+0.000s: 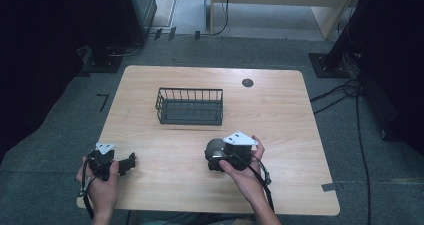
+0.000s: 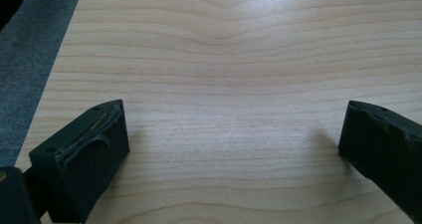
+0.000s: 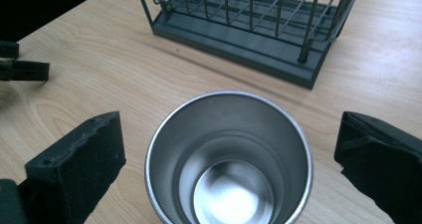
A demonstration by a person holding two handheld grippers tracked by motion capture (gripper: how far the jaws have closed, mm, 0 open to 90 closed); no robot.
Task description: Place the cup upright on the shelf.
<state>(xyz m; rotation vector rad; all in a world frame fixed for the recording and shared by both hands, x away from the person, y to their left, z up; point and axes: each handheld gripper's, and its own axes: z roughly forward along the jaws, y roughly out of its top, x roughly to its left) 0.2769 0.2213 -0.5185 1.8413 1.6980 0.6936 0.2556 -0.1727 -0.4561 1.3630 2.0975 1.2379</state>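
low down, right gripper (image 3: 229, 134) straddles the steel cup (image 3: 229, 159), jaws spread wide.

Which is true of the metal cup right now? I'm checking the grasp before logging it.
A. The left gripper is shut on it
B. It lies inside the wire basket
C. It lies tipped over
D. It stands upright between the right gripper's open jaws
D: the metal cup stands upright, mouth up, between the right gripper's jaws, which stand apart from its sides.
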